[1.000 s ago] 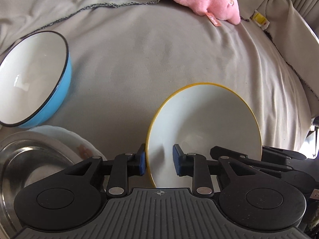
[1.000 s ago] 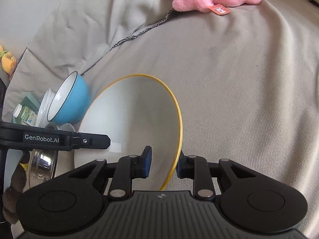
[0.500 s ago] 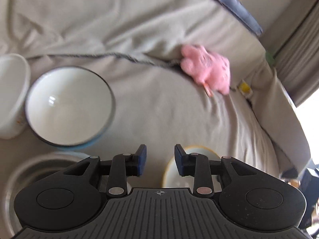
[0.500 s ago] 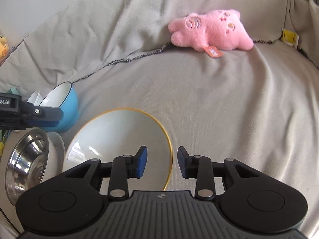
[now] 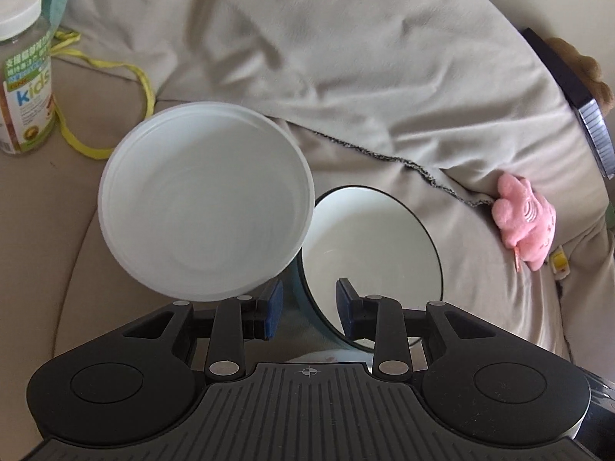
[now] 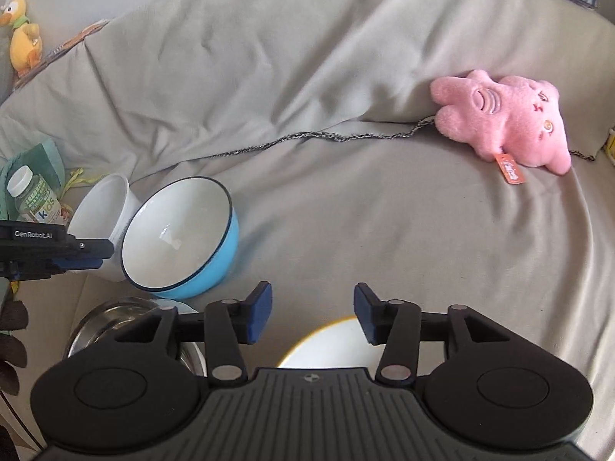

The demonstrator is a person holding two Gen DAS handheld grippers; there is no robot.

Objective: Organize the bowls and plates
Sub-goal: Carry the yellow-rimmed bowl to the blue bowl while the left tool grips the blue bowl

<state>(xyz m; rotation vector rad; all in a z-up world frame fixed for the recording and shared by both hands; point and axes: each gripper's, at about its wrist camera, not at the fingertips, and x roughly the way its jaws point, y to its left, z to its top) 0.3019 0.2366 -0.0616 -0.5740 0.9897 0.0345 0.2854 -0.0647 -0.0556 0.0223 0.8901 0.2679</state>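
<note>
A blue bowl [image 6: 180, 236] with a white inside and black rim lies tilted on the grey sofa cover; it also shows in the left wrist view [image 5: 373, 261]. A white plastic bowl [image 5: 205, 201] leans against its left side, also in the right wrist view [image 6: 102, 209]. My left gripper [image 5: 307, 309] is open, its jaws standing either side of the blue bowl's near rim. My right gripper [image 6: 312, 311] is open and empty above the yellow-rimmed white plate [image 6: 330, 345], which lies on the cover. A steel bowl [image 6: 115, 326] sits on a white plate at lower left.
A pink plush toy [image 6: 503, 119] lies at the back right by the cover's seam. A vitamin bottle [image 5: 23, 73] and a yellow cord [image 5: 115, 77] are at the left. A yellow duck toy [image 6: 23, 38] sits far left.
Both grippers let go of the yellow-rimmed plate, which now lies flat. The left gripper moved left to the blue and white bowls; the right gripper opened wider and pulled back.
</note>
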